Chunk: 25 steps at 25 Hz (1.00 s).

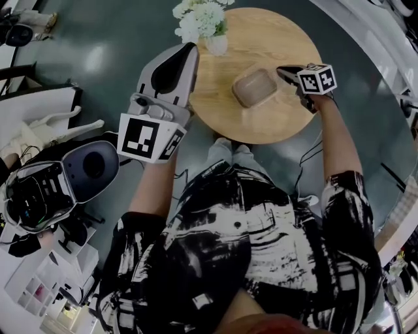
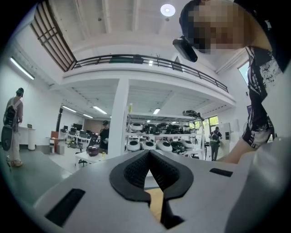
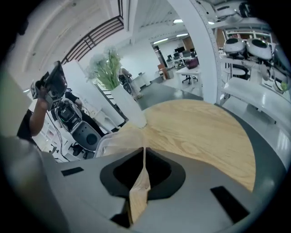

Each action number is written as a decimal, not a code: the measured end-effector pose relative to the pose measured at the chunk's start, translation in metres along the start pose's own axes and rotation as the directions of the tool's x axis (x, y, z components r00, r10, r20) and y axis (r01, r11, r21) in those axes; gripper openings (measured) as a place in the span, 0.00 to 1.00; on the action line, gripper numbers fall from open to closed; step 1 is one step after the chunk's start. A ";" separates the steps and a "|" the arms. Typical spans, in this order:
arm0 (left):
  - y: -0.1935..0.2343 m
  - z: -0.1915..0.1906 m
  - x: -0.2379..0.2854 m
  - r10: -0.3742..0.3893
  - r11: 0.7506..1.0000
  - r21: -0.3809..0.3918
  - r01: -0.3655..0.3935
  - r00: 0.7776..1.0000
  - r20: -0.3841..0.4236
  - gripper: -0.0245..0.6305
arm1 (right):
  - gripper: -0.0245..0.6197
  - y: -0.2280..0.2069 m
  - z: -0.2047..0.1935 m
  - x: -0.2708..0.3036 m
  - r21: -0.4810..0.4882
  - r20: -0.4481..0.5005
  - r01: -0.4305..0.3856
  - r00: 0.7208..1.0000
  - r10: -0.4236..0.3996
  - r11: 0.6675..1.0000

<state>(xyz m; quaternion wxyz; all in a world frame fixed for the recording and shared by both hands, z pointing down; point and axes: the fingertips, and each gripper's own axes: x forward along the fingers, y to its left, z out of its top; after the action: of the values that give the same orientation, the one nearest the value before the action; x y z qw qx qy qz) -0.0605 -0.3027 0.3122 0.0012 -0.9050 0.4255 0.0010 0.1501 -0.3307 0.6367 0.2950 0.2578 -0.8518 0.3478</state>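
The jaws of the right gripper (image 3: 144, 148) are pressed together on the thin wall of the clear plastic box (image 3: 113, 141), and this wall stands as a fine line between the two dark pads. The jaws of the left gripper (image 2: 149, 152) are also closed, tip against tip, with nothing between them; only a little of the wood shows through the gap behind the tips.

In the head view the clear plastic box (image 1: 255, 88) lies on the round table of light wood (image 1: 261, 32), a little to the right of its middle. The right arm is stretched forward at the table's right side, and the right gripper (image 1: 281, 70) points to the left and meets the box at its right rim. The left arm is also stretched forward, and the left gripper (image 1: 189, 51) is held raised over the table's left edge, near the white vase (image 1: 215, 44) with white flowers (image 1: 199, 16). Its own view looks level across the hall.
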 end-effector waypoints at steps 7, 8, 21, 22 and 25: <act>-0.002 0.023 -0.002 -0.017 0.999 0.029 0.015 0.998 0.060 0.04 | 0.06 0.038 0.079 -0.083 -0.178 0.268 0.161 0.957 -0.110 0.971; -0.002 0.027 -0.004 -0.017 0.999 0.033 0.015 0.998 0.068 0.04 | 0.06 0.048 0.090 -0.099 -0.205 0.309 0.205 0.941 -0.136 0.957; -0.003 0.082 -0.009 -0.024 0.997 0.072 0.014 0.989 0.146 0.04 | 0.06 0.194 0.207 -0.305 -0.223 0.811 0.630 0.543 -0.217 0.744; -0.006 0.086 -0.008 -0.028 0.997 0.076 0.017 0.988 0.150 0.04 | 0.06 0.201 0.209 -0.314 -0.217 0.824 0.641 0.525 -0.214 0.736; -0.014 0.098 -0.007 -0.039 0.996 0.091 0.025 0.986 0.160 0.04 | 0.06 0.214 0.210 -0.336 -0.194 0.854 0.673 0.474 -0.215 0.714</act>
<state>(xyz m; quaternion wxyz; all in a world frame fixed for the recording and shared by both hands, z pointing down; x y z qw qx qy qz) -0.0540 -0.2877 0.2141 0.0759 -0.9077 0.4090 0.0555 0.1772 -0.2742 0.1903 0.0328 0.5156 -0.8459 -0.1321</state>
